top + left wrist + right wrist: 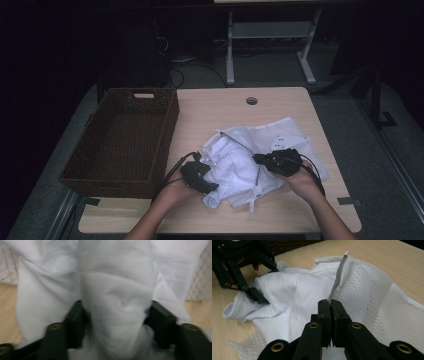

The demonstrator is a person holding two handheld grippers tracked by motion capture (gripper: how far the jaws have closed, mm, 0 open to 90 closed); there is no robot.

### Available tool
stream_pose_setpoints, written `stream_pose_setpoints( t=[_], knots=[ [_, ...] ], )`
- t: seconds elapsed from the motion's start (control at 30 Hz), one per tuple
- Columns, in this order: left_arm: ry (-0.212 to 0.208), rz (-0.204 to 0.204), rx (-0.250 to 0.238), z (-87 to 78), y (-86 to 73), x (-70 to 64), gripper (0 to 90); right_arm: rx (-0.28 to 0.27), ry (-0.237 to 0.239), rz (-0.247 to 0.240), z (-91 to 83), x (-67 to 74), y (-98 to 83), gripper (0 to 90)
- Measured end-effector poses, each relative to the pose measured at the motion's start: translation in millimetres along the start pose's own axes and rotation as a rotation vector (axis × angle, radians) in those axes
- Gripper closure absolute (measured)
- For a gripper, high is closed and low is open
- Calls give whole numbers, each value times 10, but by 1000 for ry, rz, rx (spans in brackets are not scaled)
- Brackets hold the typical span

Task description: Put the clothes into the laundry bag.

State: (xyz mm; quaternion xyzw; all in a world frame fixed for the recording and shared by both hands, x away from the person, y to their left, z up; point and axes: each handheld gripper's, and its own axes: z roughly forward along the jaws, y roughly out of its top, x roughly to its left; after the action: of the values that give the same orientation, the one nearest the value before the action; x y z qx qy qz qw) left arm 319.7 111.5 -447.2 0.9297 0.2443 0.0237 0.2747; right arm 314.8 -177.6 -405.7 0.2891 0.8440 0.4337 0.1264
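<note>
Fingers (327, 312) of the right gripper (330, 305) are pressed together on the zipper edge of the mesh laundry bag (372, 290), apparently holding its mouth open and steady. On the left, the left gripper (116, 312) pinches a bunched fold of the white garment (115, 277), which lies half inside the bag at the near middle of the table (225, 107), likely to stuff it farther in; a wicker basket (75, 172) waits at the left
</note>
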Motion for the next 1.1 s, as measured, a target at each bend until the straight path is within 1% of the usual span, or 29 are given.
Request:
stream_pose_setpoints(
  t=[0.03,0.07,0.13,0.2,0.27,0.33,0.4,0.47,0.63,0.77,0.9,1.0,1.1],
  knots=[
    [-9,-9,-9,5,-9,5,537,2,1,-2,2,0,-1,864],
    [-12,-11,-15,2,-14,14,567,2,2,-2,4,0,-1,864],
    [-32,-27,-16,-2,-13,32,671,1,1,-3,5,-1,0,864],
    [-35,-39,-21,-4,-9,35,723,2,2,-3,6,3,0,865],
    [-37,-47,-29,-12,5,22,756,2,2,-3,6,5,1,865],
    [-39,-69,-54,-22,28,-9,774,1,2,-2,5,3,3,865],
    [-40,-73,-80,-42,66,-49,783,-3,-1,3,8,-1,11,865],
    [-49,-83,-120,-65,113,-94,789,-4,0,-4,13,1,40,865],
    [-26,-89,-206,-148,252,-244,796,-27,-1,-17,24,31,150,866],
    [-3,-82,-251,-180,355,-325,798,-42,-2,-33,19,69,233,869],
    [13,-87,-268,-136,441,-357,797,-54,10,-51,3,133,297,873],
    [17,-105,-280,-75,498,-354,796,-53,21,-70,-10,197,329,874],
    [17,-116,-283,13,547,-328,794,-41,26,-67,-13,213,315,877]
  ],
)
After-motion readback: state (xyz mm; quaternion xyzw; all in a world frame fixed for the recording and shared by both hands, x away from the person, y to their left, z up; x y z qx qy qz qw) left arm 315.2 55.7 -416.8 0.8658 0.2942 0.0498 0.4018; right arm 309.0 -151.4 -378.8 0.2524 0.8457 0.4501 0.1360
